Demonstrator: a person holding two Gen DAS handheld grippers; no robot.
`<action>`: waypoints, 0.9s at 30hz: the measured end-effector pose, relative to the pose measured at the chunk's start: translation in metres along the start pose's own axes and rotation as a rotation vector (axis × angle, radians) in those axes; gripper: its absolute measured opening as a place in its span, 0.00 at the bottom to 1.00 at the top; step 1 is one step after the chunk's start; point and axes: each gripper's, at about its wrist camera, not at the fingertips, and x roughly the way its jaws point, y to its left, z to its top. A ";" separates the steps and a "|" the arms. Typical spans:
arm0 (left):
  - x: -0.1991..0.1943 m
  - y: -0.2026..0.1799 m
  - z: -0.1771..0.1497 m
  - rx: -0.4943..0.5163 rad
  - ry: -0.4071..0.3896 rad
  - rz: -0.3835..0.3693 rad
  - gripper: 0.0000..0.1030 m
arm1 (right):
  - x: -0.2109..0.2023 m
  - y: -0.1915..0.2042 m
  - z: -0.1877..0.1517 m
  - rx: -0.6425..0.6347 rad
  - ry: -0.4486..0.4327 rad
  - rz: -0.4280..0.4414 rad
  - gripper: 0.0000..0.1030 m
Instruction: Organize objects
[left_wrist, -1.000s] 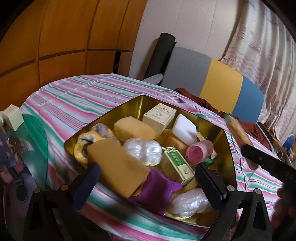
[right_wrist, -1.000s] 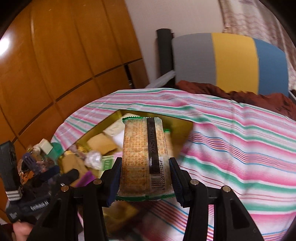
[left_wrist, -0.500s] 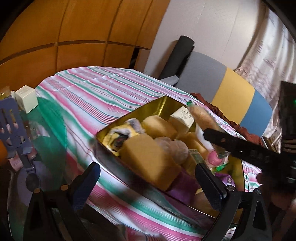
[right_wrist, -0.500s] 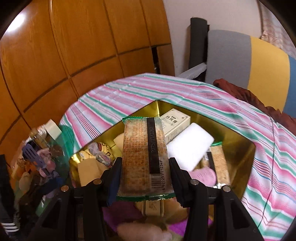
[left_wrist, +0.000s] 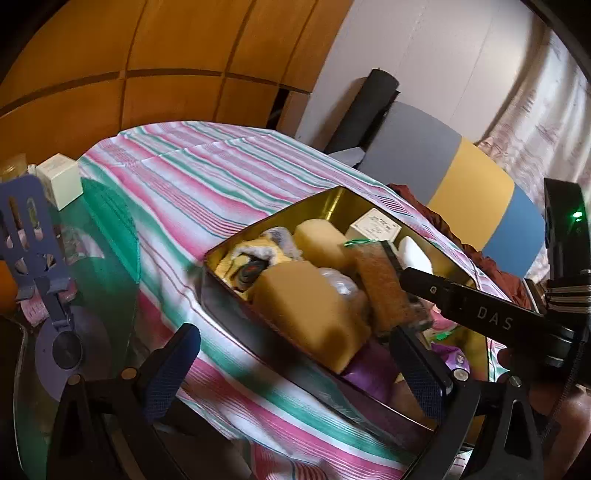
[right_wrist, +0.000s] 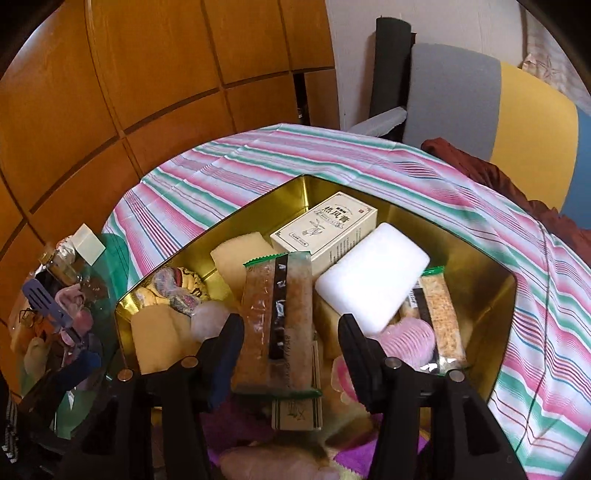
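With the right gripper (right_wrist: 291, 347) jaws just opening off the snack bar (right_wrist: 277, 325) above the full gold tin (right_wrist: 480, 266) and the left gripper (left_wrist: 295, 365) wide and empty, the bar may land tilted and slide off the heap.

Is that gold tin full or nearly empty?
Full: the tin holds sponges, boxes, snack packets and cloths piled over one another.

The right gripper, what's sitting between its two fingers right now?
A biscuit packet lies between the right gripper's fingers, which have just been opening. The pads look clear of its sides. It sits over the gold tin, seen in the right wrist view.
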 end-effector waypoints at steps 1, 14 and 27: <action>-0.001 -0.003 0.000 0.011 -0.004 0.005 1.00 | -0.004 0.000 -0.001 0.003 -0.001 -0.015 0.52; -0.008 -0.020 0.004 0.095 -0.001 0.073 1.00 | -0.033 -0.008 -0.013 0.064 -0.023 -0.113 0.53; -0.023 -0.037 0.016 0.212 -0.030 0.186 1.00 | -0.060 -0.008 -0.022 0.089 -0.042 -0.210 0.70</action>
